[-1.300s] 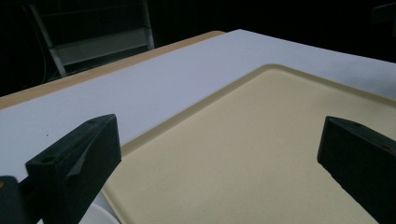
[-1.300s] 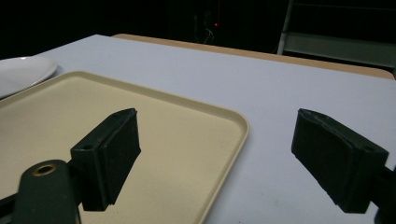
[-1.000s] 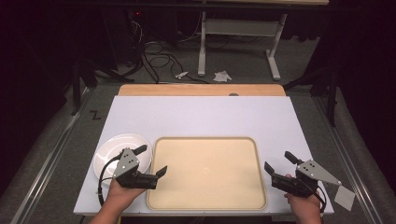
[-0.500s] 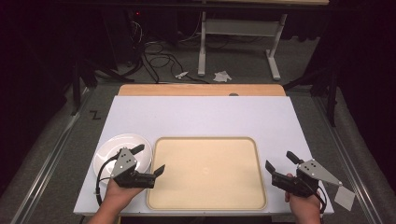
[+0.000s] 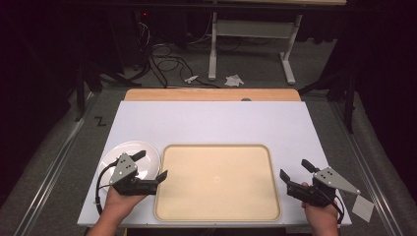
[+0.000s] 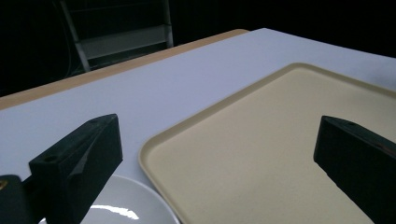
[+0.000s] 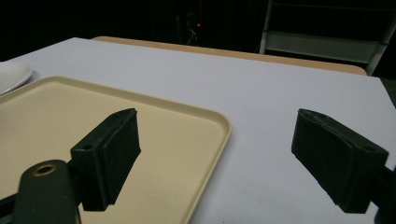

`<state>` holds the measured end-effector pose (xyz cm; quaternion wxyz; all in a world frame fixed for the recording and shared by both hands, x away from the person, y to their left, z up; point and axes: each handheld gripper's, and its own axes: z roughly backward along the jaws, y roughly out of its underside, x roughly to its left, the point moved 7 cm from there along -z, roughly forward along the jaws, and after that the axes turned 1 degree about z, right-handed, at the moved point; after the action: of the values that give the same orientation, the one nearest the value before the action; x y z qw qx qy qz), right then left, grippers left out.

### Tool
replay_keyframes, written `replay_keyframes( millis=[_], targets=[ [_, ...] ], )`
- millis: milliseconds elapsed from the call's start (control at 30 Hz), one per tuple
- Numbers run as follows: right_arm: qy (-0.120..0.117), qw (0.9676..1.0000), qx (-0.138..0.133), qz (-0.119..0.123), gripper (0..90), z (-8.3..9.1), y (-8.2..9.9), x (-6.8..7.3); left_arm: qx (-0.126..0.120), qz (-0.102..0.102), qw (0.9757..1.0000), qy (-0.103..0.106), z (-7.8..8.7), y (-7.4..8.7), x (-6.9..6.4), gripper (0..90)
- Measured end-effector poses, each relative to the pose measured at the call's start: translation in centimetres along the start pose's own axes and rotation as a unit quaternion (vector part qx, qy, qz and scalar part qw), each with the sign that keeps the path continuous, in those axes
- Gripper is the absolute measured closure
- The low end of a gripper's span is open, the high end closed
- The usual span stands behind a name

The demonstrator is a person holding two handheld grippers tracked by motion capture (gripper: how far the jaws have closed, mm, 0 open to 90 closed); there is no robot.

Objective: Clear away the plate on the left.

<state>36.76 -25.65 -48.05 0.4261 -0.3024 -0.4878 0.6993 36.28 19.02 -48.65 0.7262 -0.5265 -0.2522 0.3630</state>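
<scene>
1. A shallow beige rectangular plastic tray (image 5: 217, 182) lies empty at the desk's (image 5: 211, 120) near edge.
2. A round white plate (image 5: 129, 153) sits just beside the tray's left rim.
3. The left gripper (image 5: 150, 165), jaws wide, hovers over plate and tray rim.
4. The right gripper (image 5: 295, 170), jaws wide, holds nothing beside the tray's right rim.

White plate (image 6: 126, 207) cut off by left gripper view's bottom edge

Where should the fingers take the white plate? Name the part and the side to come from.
Take the white plate by its thin raised rim on the near-left arc, where the left gripper already hovers with its jaws open. It lies flat on the table, and its right edge sits close beside the beige tray, so that side is probably too cramped. One finger should slide under the lip, the other above.
</scene>
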Motion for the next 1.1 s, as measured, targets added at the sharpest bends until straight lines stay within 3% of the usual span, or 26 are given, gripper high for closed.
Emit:
replay_keyframes(
  millis=[133, 300, 500, 867, 1000, 1100],
  targets=[
    [-0.005, 1.0, -0.002, 0.005, 16.2, 0.0, -0.1, 0.1, 0.007, -0.019, 0.9996, -0.02, 0.7, 0.1, 1.1, 1.7],
    [-0.006, 1.0, -0.002, 0.004, 16.2, -0.1, -0.1, -0.1, 0.005, -0.008, 0.999, -0.043, 1.8, 0.4, 2.5, 1.7],
    [-0.008, 1.0, 0.0, 0.005, 16.2, -0.1, -0.1, 0.2, 0.01, -0.018, 0.9974, -0.07, 3.1, 0.7, 3.6, 1.9],
    [-0.01, 0.9999, -0.003, 0.004, 16.2, 0.1, -0.1, 0.2, 0.014, -0.002, 0.9962, -0.086, 4.7, 1.6, 5.5, 1.7],
    [-0.011, 0.9999, 0.002, 0.005, 16.2, -0.3, 0.0, 0.1, 0.033, -0.006, 0.9952, -0.092, 4.8, 2.4, 6.3, 1.6],
    [-0.01, 0.9999, 0.003, 0.001, 16.2, -0.2, 0.0, 0.2, 0.055, -0.014, 0.9929, -0.104, 5.1, 3.2, 6.9, 1.7]
  ],
)
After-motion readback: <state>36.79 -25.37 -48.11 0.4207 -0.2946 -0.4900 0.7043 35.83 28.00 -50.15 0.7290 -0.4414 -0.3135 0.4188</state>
